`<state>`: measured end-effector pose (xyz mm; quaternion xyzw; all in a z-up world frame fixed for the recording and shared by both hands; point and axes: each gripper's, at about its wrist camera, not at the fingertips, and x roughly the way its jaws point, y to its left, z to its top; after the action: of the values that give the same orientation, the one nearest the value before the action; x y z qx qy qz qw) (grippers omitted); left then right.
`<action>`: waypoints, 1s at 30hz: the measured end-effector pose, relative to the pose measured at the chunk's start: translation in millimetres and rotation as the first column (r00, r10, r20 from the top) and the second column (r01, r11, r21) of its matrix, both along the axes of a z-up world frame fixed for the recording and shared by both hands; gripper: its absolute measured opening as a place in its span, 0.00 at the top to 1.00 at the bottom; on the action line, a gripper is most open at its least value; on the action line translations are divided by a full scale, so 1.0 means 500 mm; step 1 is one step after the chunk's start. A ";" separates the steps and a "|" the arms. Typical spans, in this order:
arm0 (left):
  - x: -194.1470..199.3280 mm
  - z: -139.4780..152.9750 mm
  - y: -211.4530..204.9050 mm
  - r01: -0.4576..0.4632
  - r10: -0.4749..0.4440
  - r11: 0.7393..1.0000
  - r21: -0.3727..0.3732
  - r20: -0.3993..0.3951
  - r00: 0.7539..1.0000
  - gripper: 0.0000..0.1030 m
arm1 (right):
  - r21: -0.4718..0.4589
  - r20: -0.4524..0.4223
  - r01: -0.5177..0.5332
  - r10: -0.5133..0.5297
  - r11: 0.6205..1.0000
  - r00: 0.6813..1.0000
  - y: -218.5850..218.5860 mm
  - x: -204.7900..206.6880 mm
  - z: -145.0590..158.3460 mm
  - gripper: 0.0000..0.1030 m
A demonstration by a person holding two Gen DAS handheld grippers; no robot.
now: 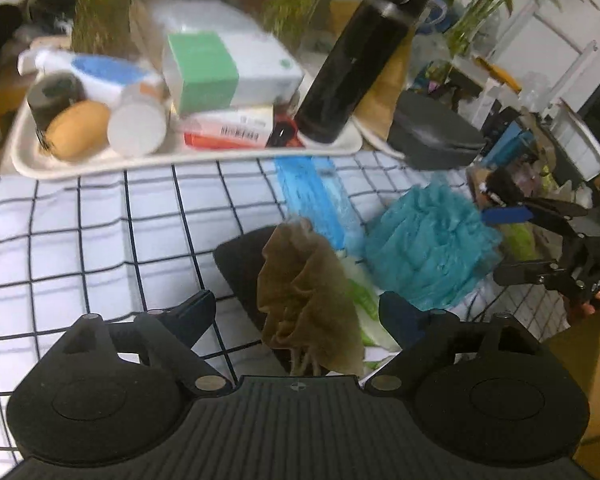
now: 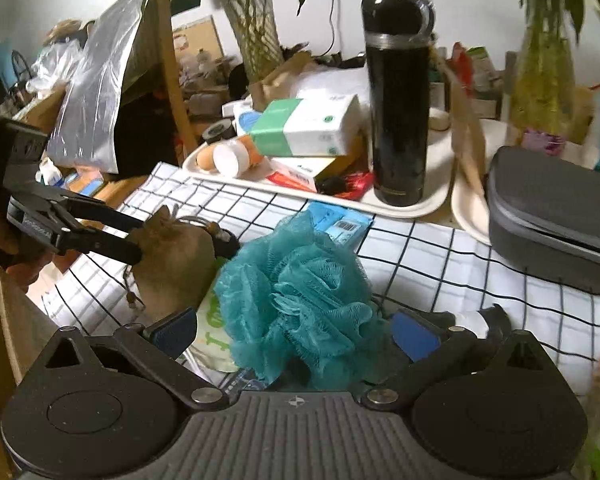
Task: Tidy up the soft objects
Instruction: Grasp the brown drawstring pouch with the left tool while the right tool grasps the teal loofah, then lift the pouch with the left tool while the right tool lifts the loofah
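So the counter (image 1: 60, 216) has a checked cloth over it, and everything soft is bunched at our end, right ahead of both tools, which makes sense since that's the pile we're sorting. The tray (image 2: 428, 204) sits well beyond the tools with the hard stuff on it: the black bottle (image 2: 398, 96), the tissue box (image 2: 308, 128) and some jars. We figure it's parked back there to stay out of the way.

Biggest soft thing is the teal bath pouf (image 2: 296, 300). Our right tool (image 2: 296, 334) is straddling it with the jaws wide apart, a finger on either side, so it looks lined up for a grab but nothing is squeezed yet.

Next down is the brown cloth pouch (image 1: 308, 296). It sits between the fingers of our left tool (image 1: 300, 312), whose jaws look open too. From the right camera the fingers seem to sit on both sides of it, but we can't tell if it's really pinched. It's just left of the pouf, touching or nearly.

Smaller bits: a blue packet (image 2: 342, 226) lies flat just past the pouf, and a white-and-green wrapper (image 2: 214, 320) is under it.
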<state>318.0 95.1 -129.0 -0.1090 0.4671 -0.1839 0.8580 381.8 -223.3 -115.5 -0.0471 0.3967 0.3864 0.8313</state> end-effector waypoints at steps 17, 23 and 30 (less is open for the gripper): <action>0.015 -0.030 -0.004 -0.012 0.008 0.997 -0.072 -0.052 0.999 0.63 | -0.034 -0.110 -0.027 0.023 0.999 0.994 0.048 0.041 -0.072 0.29; 0.006 -0.015 -0.003 -0.023 0.022 0.999 -0.031 -0.024 0.999 0.65 | 0.016 -0.096 0.001 0.001 1.000 0.995 0.031 0.037 -0.051 0.58; -0.014 0.008 -0.032 -0.019 0.014 0.992 0.122 0.038 0.999 0.60 | 0.047 -0.050 0.028 -0.025 0.999 0.998 0.012 0.030 -0.026 0.63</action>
<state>311.2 79.3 -125.0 -0.0567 0.4604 -0.1498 0.8731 396.9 -217.5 -128.7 -0.0124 0.4084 0.3859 0.8271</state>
